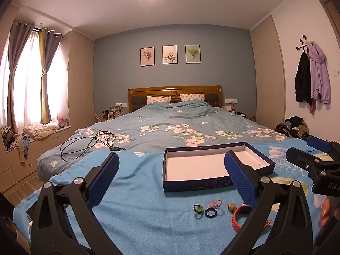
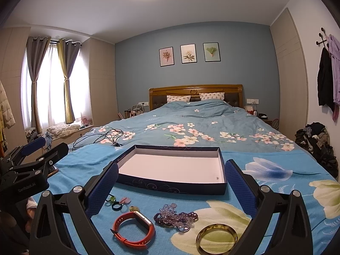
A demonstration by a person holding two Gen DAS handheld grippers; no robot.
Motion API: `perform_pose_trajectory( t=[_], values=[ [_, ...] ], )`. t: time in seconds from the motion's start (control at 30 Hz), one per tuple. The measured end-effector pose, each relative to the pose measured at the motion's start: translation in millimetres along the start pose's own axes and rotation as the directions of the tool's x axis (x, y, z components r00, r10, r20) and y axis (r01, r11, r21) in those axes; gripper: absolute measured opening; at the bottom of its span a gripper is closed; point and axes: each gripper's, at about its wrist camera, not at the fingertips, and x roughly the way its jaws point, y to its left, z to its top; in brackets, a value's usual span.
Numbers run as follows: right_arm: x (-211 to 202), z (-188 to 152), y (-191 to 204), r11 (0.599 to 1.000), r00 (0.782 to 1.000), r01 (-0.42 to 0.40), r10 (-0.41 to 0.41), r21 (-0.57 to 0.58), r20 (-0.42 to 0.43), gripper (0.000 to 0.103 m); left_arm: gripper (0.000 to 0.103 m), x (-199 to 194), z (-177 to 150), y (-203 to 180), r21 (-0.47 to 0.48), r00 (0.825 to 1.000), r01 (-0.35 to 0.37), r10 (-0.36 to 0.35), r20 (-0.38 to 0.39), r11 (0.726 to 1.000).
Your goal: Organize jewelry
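Observation:
A dark blue box [image 1: 197, 186] [image 2: 170, 186] with a white empty inside lies open on the blue floral blanket. In front of it lie an orange watch [image 2: 132, 229] [image 1: 239, 217], a purple bead bracelet [image 2: 175, 215], a gold bangle [image 2: 216, 239], a dark blue ring [image 1: 210, 212] [image 2: 116, 207], a green ring [image 1: 199, 208], a pink ring [image 1: 214, 203] [image 2: 125, 200] and a small yellow-green piece [image 1: 231, 207] [image 2: 133, 208]. My left gripper [image 1: 171, 176] is open and empty above the blanket, left of the jewelry. My right gripper [image 2: 171, 186] is open and empty above the jewelry.
A black cable [image 1: 89, 143] [image 2: 99, 138] lies coiled on the bed to the left. The blanket [image 1: 138, 191] covers the bed's foot. A clothes pile [image 2: 316, 140] sits on the right, a window bench with laundry [image 1: 40, 130] on the left.

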Motion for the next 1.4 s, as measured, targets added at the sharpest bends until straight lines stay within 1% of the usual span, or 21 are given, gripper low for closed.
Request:
perform_pose_trajectory(
  t=[1.4],
  values=[
    [4.2, -0.6, -1.4, 1.000, 1.000, -0.009, 0.009, 0.019, -0.013, 0.096, 0.097, 0.7, -0.3, -1.5, 0.000, 1.000, -0.002, 0.002, 0.002, 1.000]
  ],
)
